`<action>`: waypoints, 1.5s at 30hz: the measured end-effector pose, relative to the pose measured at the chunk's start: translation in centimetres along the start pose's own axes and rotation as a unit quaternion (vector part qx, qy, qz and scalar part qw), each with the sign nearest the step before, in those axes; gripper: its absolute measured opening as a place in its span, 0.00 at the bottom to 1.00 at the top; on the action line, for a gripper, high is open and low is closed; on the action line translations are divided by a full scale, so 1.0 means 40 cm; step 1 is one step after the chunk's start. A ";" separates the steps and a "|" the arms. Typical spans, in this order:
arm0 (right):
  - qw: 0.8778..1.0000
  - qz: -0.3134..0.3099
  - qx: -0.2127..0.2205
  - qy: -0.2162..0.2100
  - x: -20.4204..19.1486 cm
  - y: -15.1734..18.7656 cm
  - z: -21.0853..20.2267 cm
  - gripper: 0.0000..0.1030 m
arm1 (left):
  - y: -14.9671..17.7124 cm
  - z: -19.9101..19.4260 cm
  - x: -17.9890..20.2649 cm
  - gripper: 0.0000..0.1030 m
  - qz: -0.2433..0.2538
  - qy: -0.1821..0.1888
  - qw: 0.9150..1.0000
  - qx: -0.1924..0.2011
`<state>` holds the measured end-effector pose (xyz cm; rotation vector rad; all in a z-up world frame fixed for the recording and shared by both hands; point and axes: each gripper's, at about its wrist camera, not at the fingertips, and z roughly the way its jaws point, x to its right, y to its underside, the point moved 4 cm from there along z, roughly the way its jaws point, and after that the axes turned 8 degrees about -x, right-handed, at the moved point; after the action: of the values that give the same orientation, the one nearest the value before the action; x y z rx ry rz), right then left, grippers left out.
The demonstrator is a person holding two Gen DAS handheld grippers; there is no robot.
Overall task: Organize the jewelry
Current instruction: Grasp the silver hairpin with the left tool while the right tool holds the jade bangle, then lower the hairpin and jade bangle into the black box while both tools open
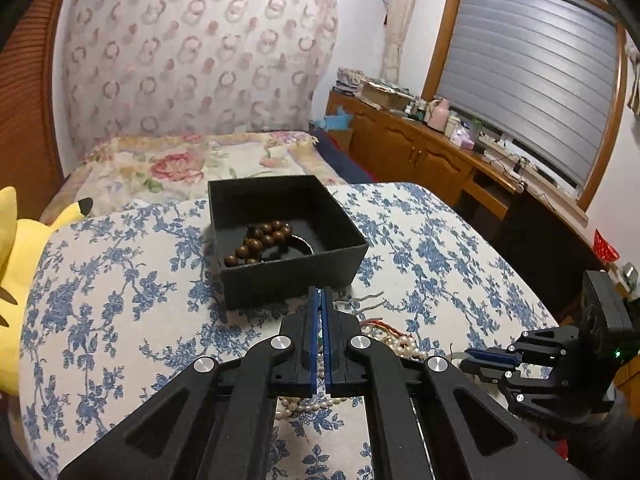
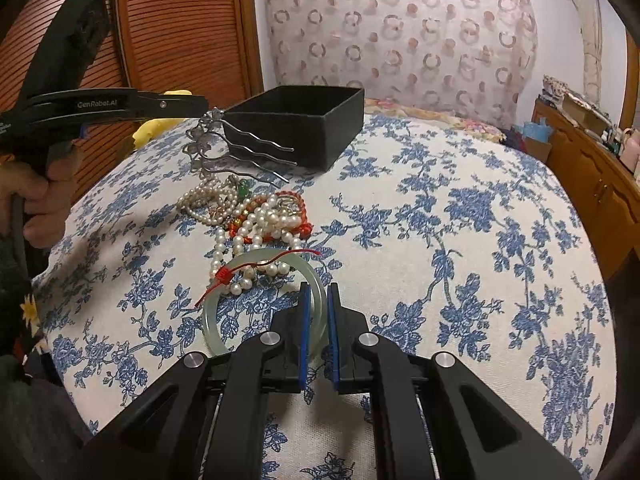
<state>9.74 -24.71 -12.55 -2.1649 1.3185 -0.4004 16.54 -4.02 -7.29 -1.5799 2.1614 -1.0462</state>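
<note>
A black open box (image 1: 280,236) stands on the blue-flowered cloth and holds a brown bead bracelet (image 1: 260,242). My left gripper (image 1: 320,292) is shut on a silver hair comb (image 2: 236,148), held in the air just in front of the box (image 2: 296,124). A heap of pearl strands and red cord (image 2: 256,216) lies on the cloth below it. My right gripper (image 2: 319,288) has its fingers on either side of a pale green jade bangle (image 2: 224,316) with a red tag (image 2: 222,276), closed on its right rim.
A yellow plush toy (image 1: 24,264) sits at the table's left edge. A bed with a floral cover (image 1: 192,164) lies behind the table. A wooden sideboard (image 1: 424,148) with clutter runs along the right under the window.
</note>
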 end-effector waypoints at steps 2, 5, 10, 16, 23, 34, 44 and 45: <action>1.000 0.000 0.006 0.001 -0.003 -0.007 -0.009 0.09 | -0.008 -0.013 0.001 0.00 0.001 -0.001 1.000 0.007; 1.000 -0.011 0.018 0.007 -0.012 -0.030 -0.027 0.09 | -0.022 -0.032 0.004 0.00 0.002 -0.002 1.000 0.019; 0.999 -0.026 0.038 0.019 -0.015 -0.092 -0.049 0.09 | -0.059 -0.052 0.010 0.00 0.012 -0.010 0.999 0.033; 0.998 -0.037 0.053 0.023 -0.001 -0.182 -0.047 0.09 | -0.126 -0.062 0.000 0.00 0.017 -0.015 0.998 0.051; 0.997 -0.037 0.074 0.014 0.029 -0.300 -0.028 0.09 | -0.206 -0.038 -0.028 0.00 0.015 -0.017 0.998 0.061; 0.996 -0.048 0.079 0.007 0.043 -0.399 0.022 0.09 | -0.154 -0.019 -0.092 0.00 -0.002 -0.026 0.999 0.039; 0.997 -0.038 0.071 0.008 0.053 -0.400 0.054 0.09 | -0.040 0.026 -0.077 0.23 -0.013 -0.014 1.000 -0.015; 0.997 -0.036 0.070 0.007 0.055 -0.397 0.057 0.09 | -0.033 0.042 -0.075 0.23 -0.013 -0.019 0.999 -0.023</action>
<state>23.27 -20.32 -4.82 -2.1004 1.1873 -0.5219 19.61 -2.13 -8.15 -1.6393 2.1604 -0.9737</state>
